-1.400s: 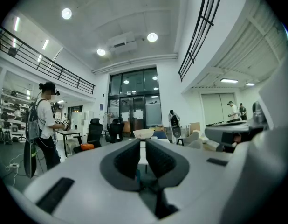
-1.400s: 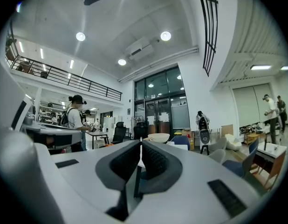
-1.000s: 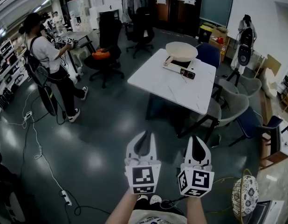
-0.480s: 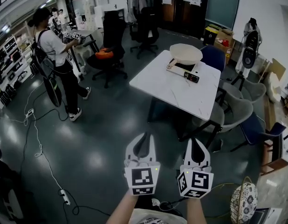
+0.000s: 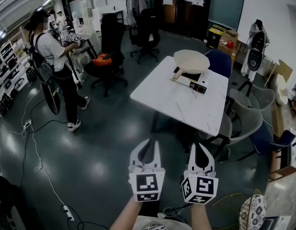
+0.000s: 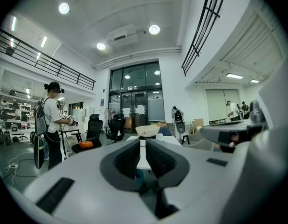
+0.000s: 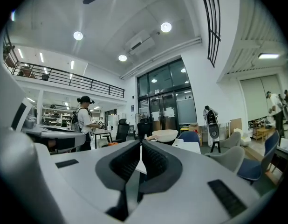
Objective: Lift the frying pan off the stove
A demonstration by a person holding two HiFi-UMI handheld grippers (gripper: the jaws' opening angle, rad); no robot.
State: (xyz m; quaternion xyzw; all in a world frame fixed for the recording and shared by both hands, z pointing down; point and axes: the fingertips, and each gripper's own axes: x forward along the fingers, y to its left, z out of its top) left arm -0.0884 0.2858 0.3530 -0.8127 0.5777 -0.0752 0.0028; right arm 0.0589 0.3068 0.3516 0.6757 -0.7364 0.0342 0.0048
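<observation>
Head view: frying pan (image 5: 191,61) sitting on stove (image 5: 190,79) at counter (image 5: 172,99) far end, lying well ahead, slightly right, handle (image 5: 177,74) seemingly pointing back-left. Right hand-held gripper (image 5: 200,145) lining up nearer; left hand-held gripper (image 5: 148,141) beside it; both closed, empty.

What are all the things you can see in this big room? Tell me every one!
frying pan: one, cream, on the stove
stove: one, white and black, far end of the table
table: one, white, middle of the room
office chairs: two, black, beyond the table at left
table chairs: several, grey and blue, behind and right of the table
person: one, white top, standing far left
cables: several, pale, on the dark floor at left
left gripper: one, white, bottom centre, shut, empty
right gripper: one, white, beside it, shut, empty
</observation>
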